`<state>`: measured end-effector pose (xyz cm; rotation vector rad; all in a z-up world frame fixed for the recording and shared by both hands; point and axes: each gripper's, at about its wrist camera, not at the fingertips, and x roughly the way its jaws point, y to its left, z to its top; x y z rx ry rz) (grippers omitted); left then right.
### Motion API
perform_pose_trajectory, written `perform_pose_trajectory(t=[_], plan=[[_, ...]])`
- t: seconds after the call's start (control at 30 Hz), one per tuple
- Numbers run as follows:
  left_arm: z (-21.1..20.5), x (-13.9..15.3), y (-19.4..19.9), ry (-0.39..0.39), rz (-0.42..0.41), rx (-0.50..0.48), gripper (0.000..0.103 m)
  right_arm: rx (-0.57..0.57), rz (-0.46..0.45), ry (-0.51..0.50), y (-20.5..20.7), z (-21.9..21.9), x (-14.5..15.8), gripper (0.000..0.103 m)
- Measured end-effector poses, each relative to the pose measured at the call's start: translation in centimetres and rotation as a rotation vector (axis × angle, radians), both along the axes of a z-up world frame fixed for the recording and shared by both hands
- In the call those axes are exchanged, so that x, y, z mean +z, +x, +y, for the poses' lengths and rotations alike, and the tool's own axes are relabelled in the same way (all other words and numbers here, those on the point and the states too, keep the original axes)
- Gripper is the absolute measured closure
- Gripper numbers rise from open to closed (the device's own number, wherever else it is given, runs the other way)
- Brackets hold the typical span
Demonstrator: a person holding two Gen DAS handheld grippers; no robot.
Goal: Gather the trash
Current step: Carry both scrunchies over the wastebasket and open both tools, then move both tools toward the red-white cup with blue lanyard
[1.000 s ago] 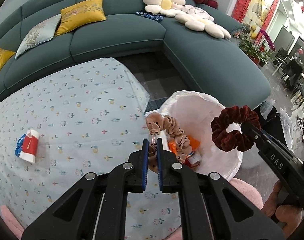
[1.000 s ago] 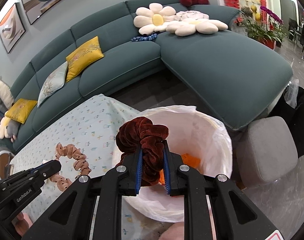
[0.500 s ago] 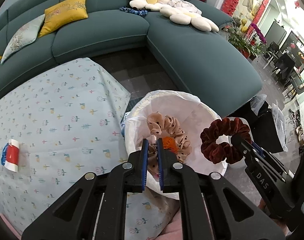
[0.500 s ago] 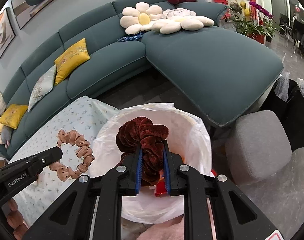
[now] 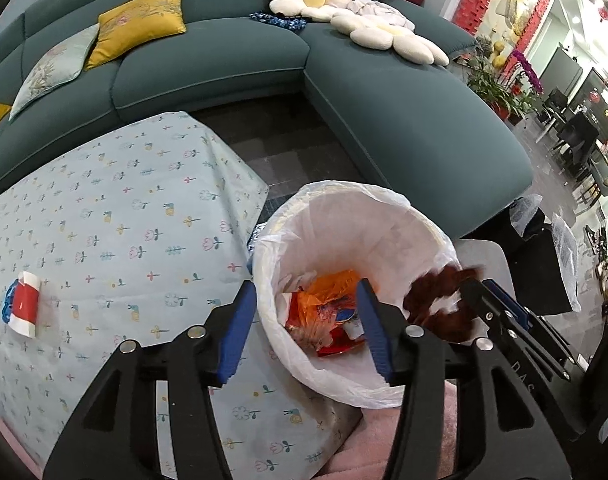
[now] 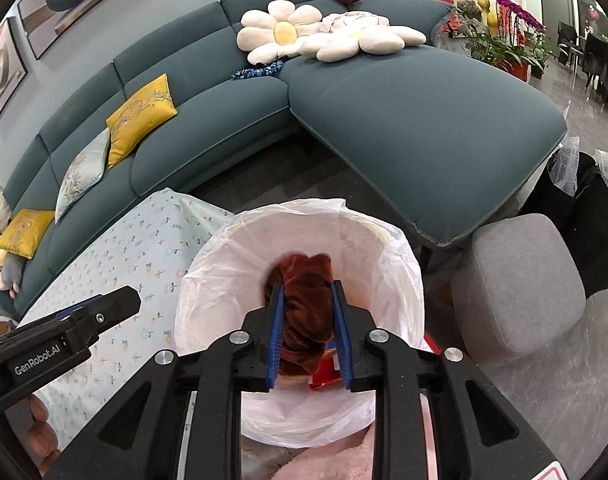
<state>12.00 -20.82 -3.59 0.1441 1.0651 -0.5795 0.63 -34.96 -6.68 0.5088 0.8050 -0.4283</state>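
A bin with a white liner (image 5: 383,216) stands beside the table. My left gripper (image 5: 305,288) hangs over the bin's near rim, jaws opening wide with nothing between them. Orange and red wrappers (image 5: 327,308) lie at the bottom, with a tan blur among them. My right gripper (image 6: 307,287) is above the same bin (image 6: 391,264), jaws opening. The dark red scrunchie (image 6: 304,308) sits between its pads, blurred and slipping down. The left wrist view shows that scrunchie (image 5: 435,300) smeared at the bin's right rim.
A red and white wrapper (image 5: 22,308) lies on the flowered tablecloth (image 5: 124,220) at the left. A teal corner sofa (image 5: 224,60) runs behind. A grey stool (image 6: 515,288) stands right of the bin. Something pink and fluffy (image 5: 383,440) lies below it.
My left jaws have spread and the beige scrunchie has dropped from them into the bin. The right jaws have widened and the red scrunchie has begun to slip.
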Motion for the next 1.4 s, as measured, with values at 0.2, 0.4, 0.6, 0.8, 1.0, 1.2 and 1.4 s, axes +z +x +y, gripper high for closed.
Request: perform_pose_trajectory(t=[0.2,0.4,0.6,0.8,1.0,1.2,1.4], plan=[[2.0,-0.2,0.5,-0.001,0.011,0.045,0.053,0.03,-0.002,-0.032,0.5,0.8,0.6,0.069],[4.4,0.2,0.7,-0.012,0.001,0.076,0.053,0.042,-0.007,-0.04,0.7,1.7,1.2,0.063],[6.6,0.5,1.1,-0.024,-0.004,0.112,0.053,0.085,-0.008,-0.062,1.5,3.8,1.9,0.059],[9.4,0.8,1.5,-0.03,-0.011,0.157,0.053,0.132,-0.013,-0.077,2.7,6.1,2.8,0.054],[12.3,0.8,1.9,-0.039,-0.01,0.204,0.053,0.182,-0.017,-0.088,3.9,8.7,3.5,0.05],[15.8,0.6,2.2,-0.045,-0.006,0.258,0.053,0.243,-0.012,-0.096,5.2,12.3,3.9,0.047],[20.6,0.0,2.8,-0.038,0.001,0.325,0.053,0.329,-0.007,-0.107,6.8,17.2,4.0,0.047]])
